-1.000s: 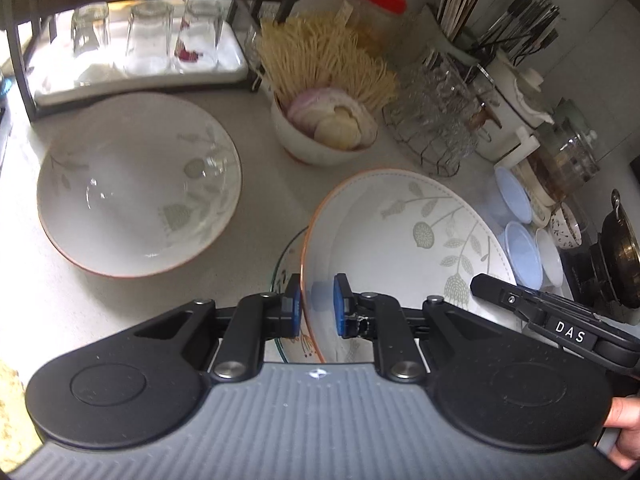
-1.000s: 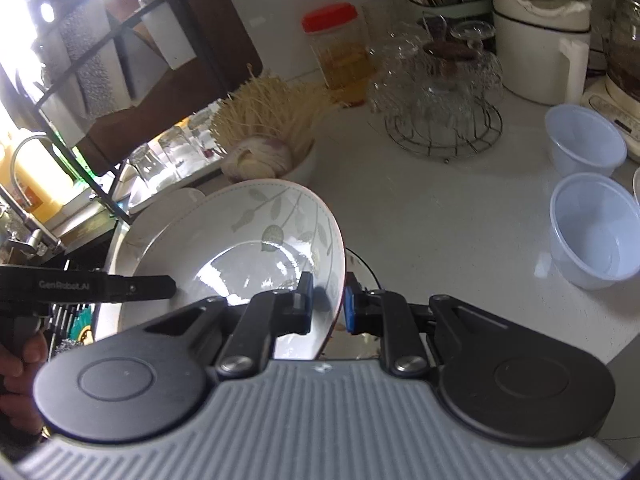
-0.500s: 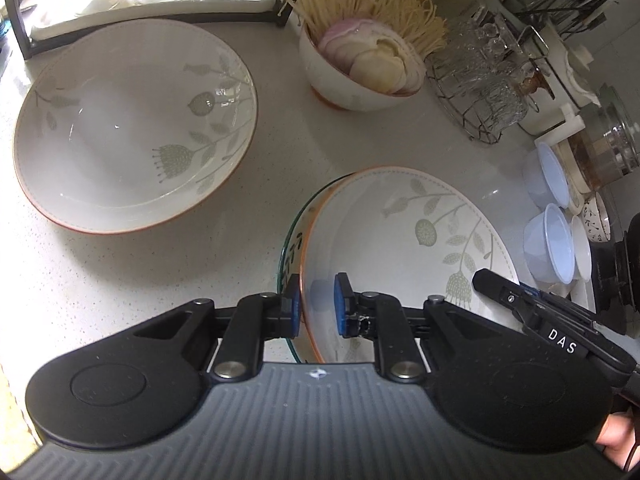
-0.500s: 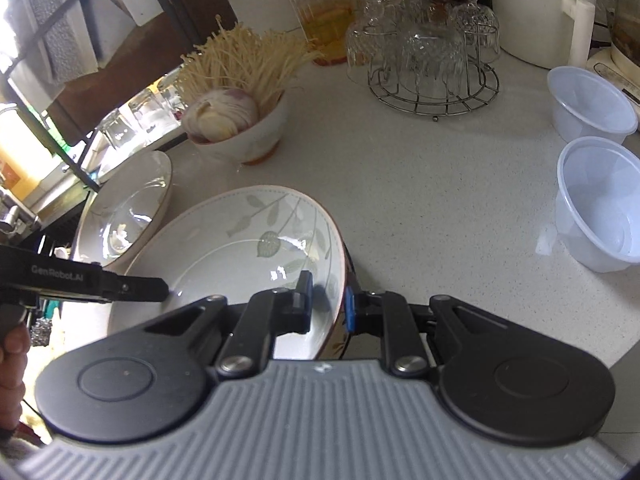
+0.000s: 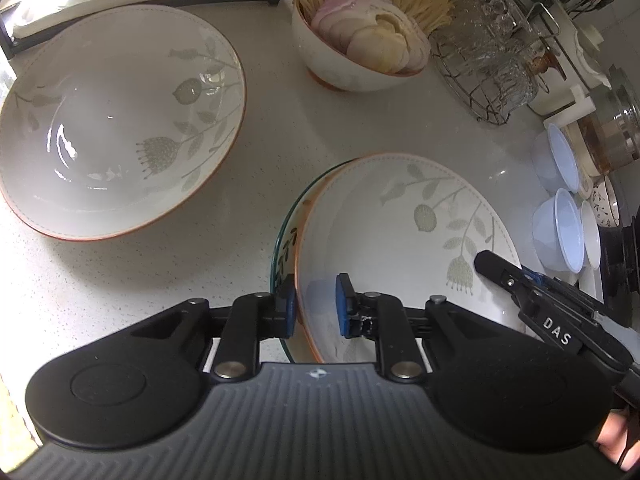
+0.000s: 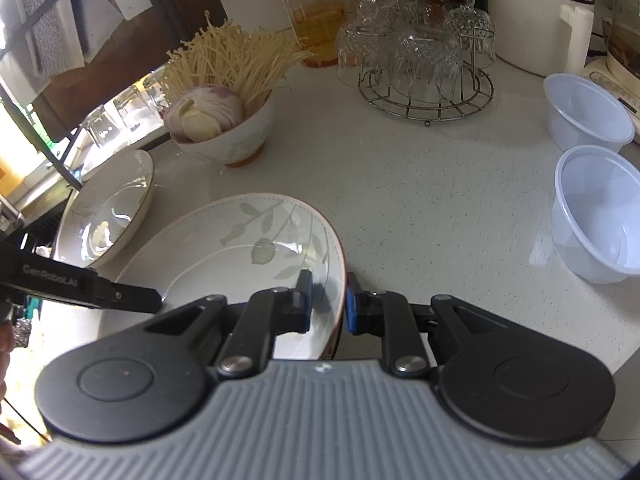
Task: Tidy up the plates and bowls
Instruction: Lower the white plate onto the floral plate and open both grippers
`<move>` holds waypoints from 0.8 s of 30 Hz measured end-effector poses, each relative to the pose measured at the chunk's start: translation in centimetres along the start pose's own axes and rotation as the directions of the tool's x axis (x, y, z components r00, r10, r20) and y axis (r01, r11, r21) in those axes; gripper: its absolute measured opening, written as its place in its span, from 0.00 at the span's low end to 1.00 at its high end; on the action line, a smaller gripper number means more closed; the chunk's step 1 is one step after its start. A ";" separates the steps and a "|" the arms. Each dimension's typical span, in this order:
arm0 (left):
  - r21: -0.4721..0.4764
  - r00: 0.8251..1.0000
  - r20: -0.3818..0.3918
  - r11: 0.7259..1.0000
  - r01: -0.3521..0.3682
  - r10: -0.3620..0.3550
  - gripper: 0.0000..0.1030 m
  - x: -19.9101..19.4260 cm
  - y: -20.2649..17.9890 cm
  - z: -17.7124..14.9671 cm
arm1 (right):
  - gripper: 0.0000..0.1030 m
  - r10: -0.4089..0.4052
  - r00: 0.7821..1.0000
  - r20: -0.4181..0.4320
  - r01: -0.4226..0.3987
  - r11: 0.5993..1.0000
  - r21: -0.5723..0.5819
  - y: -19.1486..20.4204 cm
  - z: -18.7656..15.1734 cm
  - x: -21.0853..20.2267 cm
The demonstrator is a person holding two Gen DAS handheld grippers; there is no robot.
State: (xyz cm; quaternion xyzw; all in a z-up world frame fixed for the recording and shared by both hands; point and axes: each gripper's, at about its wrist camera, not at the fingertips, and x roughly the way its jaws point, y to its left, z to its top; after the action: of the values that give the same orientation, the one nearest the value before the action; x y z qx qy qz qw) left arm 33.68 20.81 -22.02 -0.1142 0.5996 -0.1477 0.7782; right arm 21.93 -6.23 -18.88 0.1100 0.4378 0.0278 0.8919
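Speckled white countertop [image 5: 280, 136] runs under everything, crowded toward the back with kitchenware. At the middle of the left wrist view a leaf-patterned bowl [image 5: 400, 232] sits nested on a glass plate [image 5: 282, 248], whose green-tinted edge peeks out at the bowl's 9 o'clock side. The left gripper [image 5: 316, 312] straddles the bowl's near-left rim: one blue pad lies outside against the wall, the other inside the basin with a gap to the rim — the jaws are parted, not pinching. The right gripper [image 6: 328, 304] straddles the opposite rim of the same bowl [image 6: 248, 240], its left finger inside, its right finger outside; small gaps show on both sides, so it too stands narrowly parted around the rim rather than clamped.

At 10 o'clock from the nested bowl in the left wrist view lies a second, matching large bowl [image 5: 116, 120], apart from it on the bare counter. At 12 o'clock stands a small bowl [image 5: 352, 56] filled with enoki mushrooms and a purple-white onion. At 1 o'clock a wire rack of upturned glasses [image 5: 484, 68]; at 3 o'clock two pale blue plastic tubs [image 5: 560, 232]. In the right wrist view a red-capped jar [image 6: 316, 20] stands behind the mushrooms.
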 end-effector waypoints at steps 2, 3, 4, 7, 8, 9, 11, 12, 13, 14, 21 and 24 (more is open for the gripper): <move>0.009 1.000 -0.006 1.000 -0.004 0.004 0.20 0.2 -0.2 0.1 | 0.22 0.003 1.000 -0.003 -0.003 1.000 0.016 -0.3 -0.1 0.2; 0.011 1.000 -0.010 1.000 -0.005 0.005 0.20 0.3 -0.3 0.2 | 0.22 0.003 1.000 -0.003 -0.003 1.000 0.022 -0.4 -0.1 0.2; 0.013 1.000 -0.013 1.000 -0.003 0.003 0.20 0.4 -0.4 0.2 | 0.22 0.003 1.000 -0.002 -0.003 1.000 0.027 -0.4 -0.1 0.3; 0.007 1.000 -0.019 1.000 0.003 -0.003 0.21 0.6 -0.4 0.5 | 0.24 0.004 1.000 -0.003 -0.004 1.000 0.028 -0.5 -0.1 0.5; 0.007 1.000 -0.019 1.000 0.003 -0.003 0.21 0.6 -0.4 0.6 | 0.24 0.008 1.000 -0.006 -0.008 0.999 0.032 -0.5 -0.1 0.6; 0.006 1.000 -0.020 1.000 0.003 -0.003 0.21 0.5 -0.3 0.8 | 0.24 0.012 1.000 -0.009 -0.011 0.999 0.036 -0.5 -0.1 0.7; -0.010 1.000 -0.026 1.000 0.006 -0.006 0.21 0.4 0.0 1.0 | 0.24 0.020 1.000 -0.015 -0.019 0.999 0.047 -0.6 -0.1 0.9; -0.021 1.000 -0.028 1.000 0.009 -0.010 0.22 0.3 0.2 1.0 | 0.24 0.024 1.000 -0.020 -0.023 0.998 0.052 -0.6 0.0 1.0; -0.029 0.999 -0.031 0.999 0.014 -0.015 0.22 0.2 0.4 1.1 | 0.24 0.025 0.999 -0.024 -0.023 0.998 0.052 -0.5 0.0 1.1; -0.031 0.999 -0.031 0.999 0.018 -0.019 0.22 0.1 0.5 1.1 | 0.24 0.024 0.999 -0.027 -0.023 0.999 0.048 -0.4 0.0 1.2; -0.049 0.997 -0.050 0.997 0.053 -0.056 0.32 -1.0 1.1 0.8 | 0.25 0.015 0.999 -0.032 -0.013 0.999 0.043 -0.1 0.2 1.5; -0.052 0.997 -0.040 0.997 0.066 -0.068 0.39 -1.7 1.2 0.7 | 0.25 0.010 0.999 -0.032 -0.009 0.999 0.045 0.0 0.2 1.5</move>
State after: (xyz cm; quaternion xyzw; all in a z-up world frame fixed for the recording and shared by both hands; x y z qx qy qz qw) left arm 34.03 22.53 -20.74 -0.1507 0.6151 -0.1608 0.7571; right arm 23.01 -6.06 -19.94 0.1318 0.4523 0.0240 0.8818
